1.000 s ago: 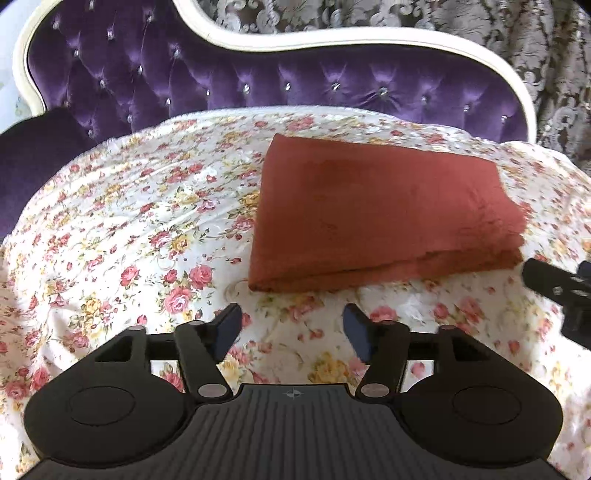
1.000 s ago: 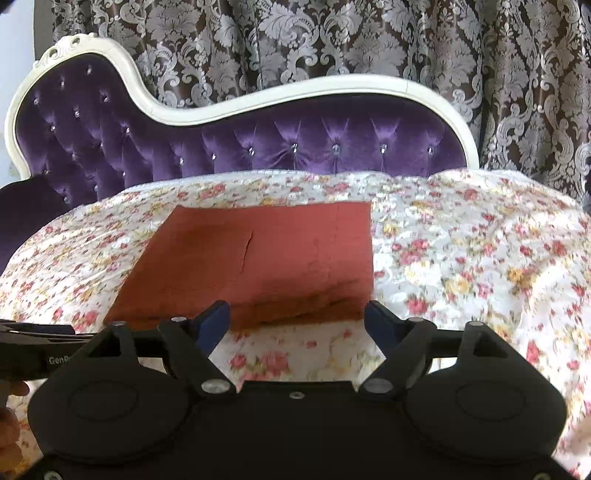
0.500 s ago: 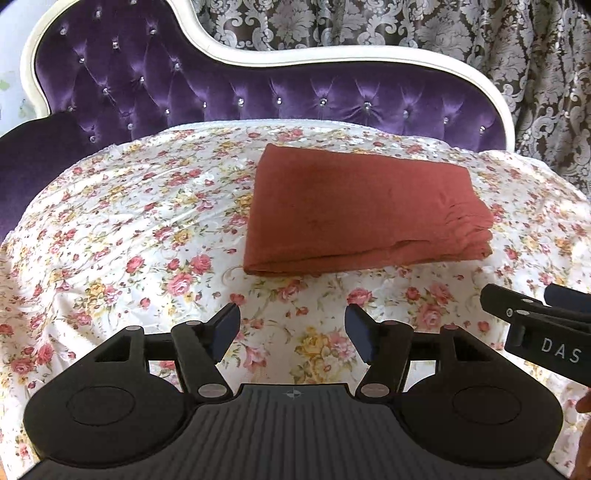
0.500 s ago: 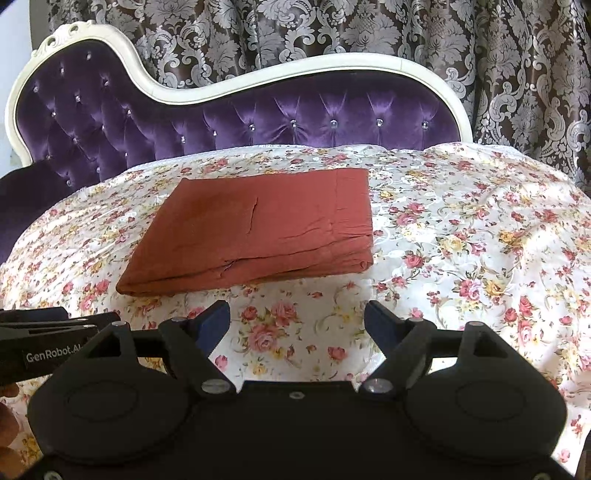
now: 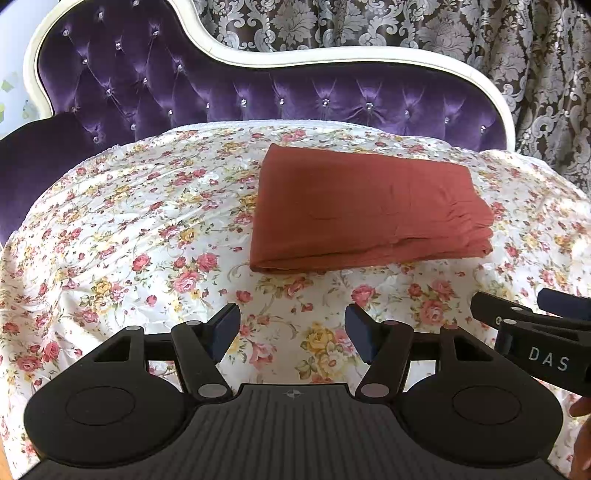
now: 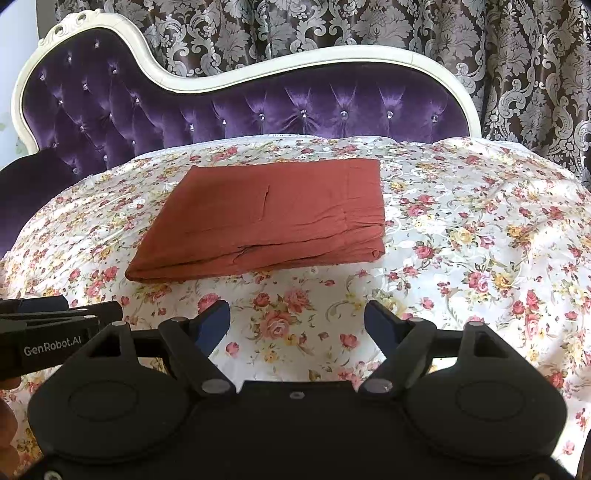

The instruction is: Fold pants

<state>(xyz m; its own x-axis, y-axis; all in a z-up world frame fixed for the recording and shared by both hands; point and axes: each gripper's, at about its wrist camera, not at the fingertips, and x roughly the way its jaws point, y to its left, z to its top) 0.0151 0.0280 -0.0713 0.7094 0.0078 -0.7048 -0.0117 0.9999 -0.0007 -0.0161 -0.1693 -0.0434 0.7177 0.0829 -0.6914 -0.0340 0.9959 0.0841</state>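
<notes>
Nearest to me, my left gripper (image 5: 291, 332) and my right gripper (image 6: 297, 326) hung side by side above the floral sheet (image 5: 122, 236), each with its jaws spread apart and nothing between them. Beyond them the rust-red pants (image 6: 266, 218) lay as a flat, layered rectangle near the middle of the sheet, well apart from both grippers and close to the purple tufted headboard (image 6: 184, 107), with the patterned curtain (image 6: 332, 26) behind. I judged the fold all but finished; to close the step well I would keep both claws clear of the cloth and only press the near edge, where the layers gaped slightly at the right corner. I could not see the far edge's underside or how many layers lay stacked, and the right gripper (image 5: 532, 332) was cut off at the frame's side in the left view.
</notes>
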